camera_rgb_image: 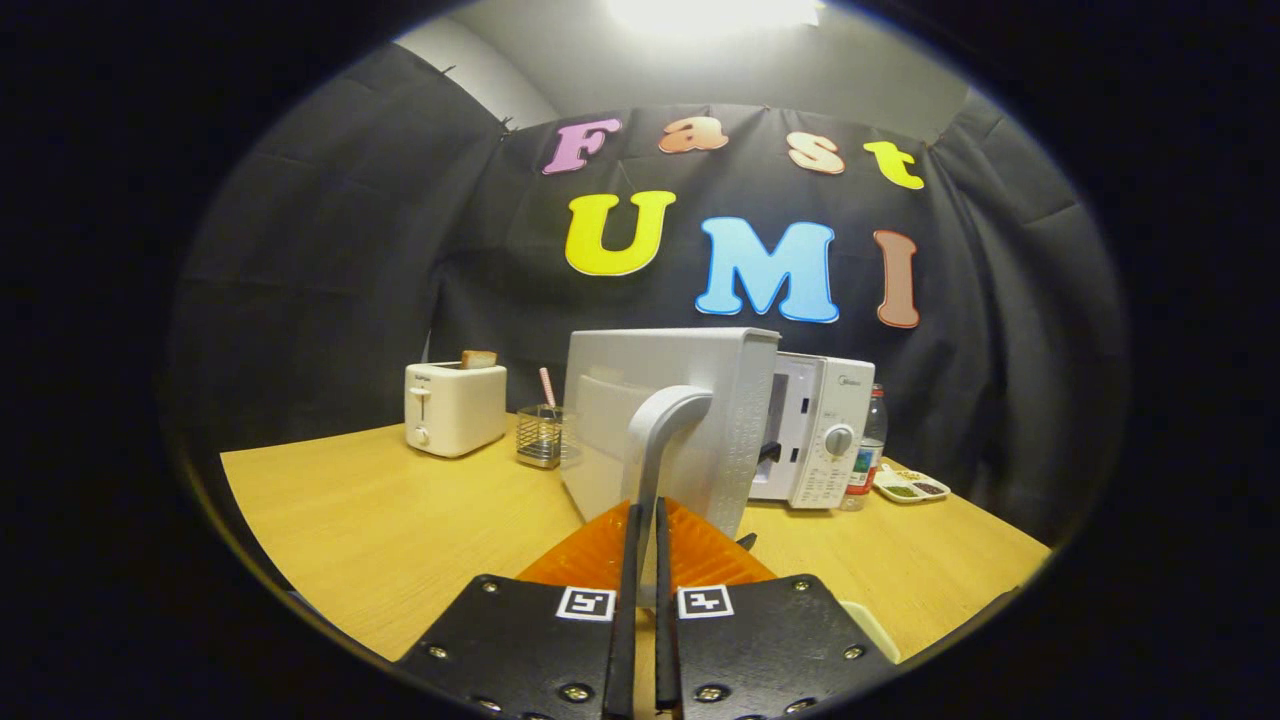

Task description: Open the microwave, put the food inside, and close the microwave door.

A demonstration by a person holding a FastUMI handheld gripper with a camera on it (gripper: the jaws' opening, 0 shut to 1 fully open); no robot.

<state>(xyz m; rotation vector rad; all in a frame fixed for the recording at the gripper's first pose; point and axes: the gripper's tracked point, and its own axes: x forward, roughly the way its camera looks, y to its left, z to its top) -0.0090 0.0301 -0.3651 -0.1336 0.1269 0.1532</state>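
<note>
We see a light wooden counter [380, 520] carrying a white microwave [815, 440] with its door [665, 420] swung open toward us, and a white toaster [455, 408] well off to the microwave's left (a slice of toast pokes from its slot). Between toaster and door stands a wire mesh holder [541, 436] with a striped straw, while beside the microwave's far side stand a plastic bottle [868, 450] and a small divided dish [910, 487].

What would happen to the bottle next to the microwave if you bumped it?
The bottle would probably tip: it looks tall, narrow and upright. Once down it would likely roll, as it seems round. It stands close by the microwave and a snack tray, so it may knock them. The gripper, fingers closed on the door handle, is well away from it.
</note>
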